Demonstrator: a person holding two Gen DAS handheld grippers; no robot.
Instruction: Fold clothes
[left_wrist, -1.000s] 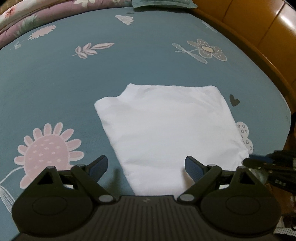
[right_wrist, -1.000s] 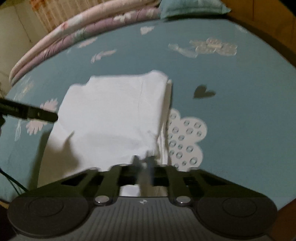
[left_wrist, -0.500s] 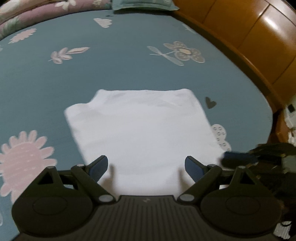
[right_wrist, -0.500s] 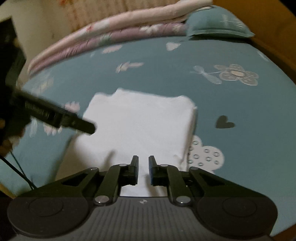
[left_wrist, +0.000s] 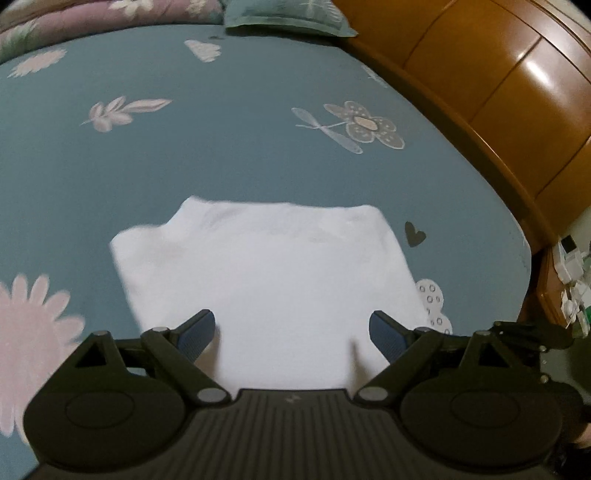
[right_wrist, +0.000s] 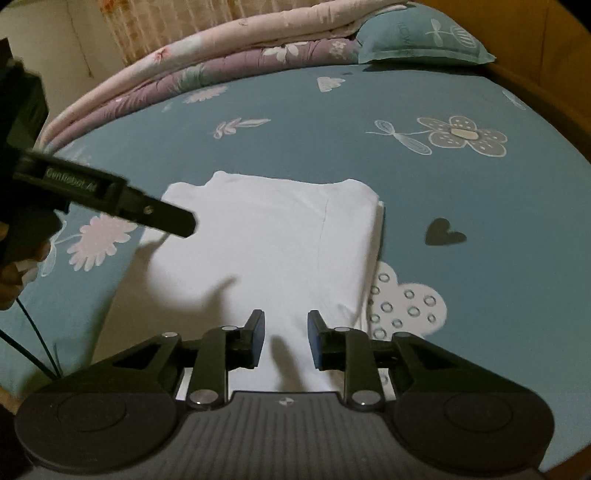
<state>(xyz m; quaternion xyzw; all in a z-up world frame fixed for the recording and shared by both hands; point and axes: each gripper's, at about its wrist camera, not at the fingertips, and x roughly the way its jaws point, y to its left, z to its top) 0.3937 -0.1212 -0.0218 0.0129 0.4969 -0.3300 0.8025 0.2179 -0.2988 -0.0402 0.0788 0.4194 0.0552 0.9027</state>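
- The white garment (left_wrist: 266, 280) lies folded flat on the bed sheet (left_wrist: 184, 155), a soft, matte cloth packed into a rough rectangle; I see it directly ahead of both my grippers, near the edge of the bed closest to me.
- Its far-left corner steps in a notch, and from my right wrist view the garment (right_wrist: 266, 251) shows a faint vertical seam or crease and stacked layers along its right edge.
- Its long axis runs away from me in the right wrist view; the notched end points toward the pillow (right_wrist: 417, 37).
- My left gripper (left_wrist: 291, 332) hangs over the near edge of the garment with its fingers spread wide and released; the blue ribbed pads (left_wrist: 195, 334) grasp nothing.
- My right gripper (right_wrist: 284, 341) has its jaws opening, a narrow gap between them; the cloth lies under that gap and the pads do not press on it.
- In the right wrist view I see the left gripper's black finger (right_wrist: 110, 195) reaching in from the left over the garment's left edge, with a hand (right_wrist: 14, 273) behind it.
- The sheet is smooth teal fabric printed with pale flowers, leaves and a dark heart (right_wrist: 441, 232).
- A folded quilt (right_wrist: 207, 70), pink over purple, lies along the far side, beside the teal pillow.
- Glossy wooden panels (left_wrist: 498, 74) curve along the right of the bed.
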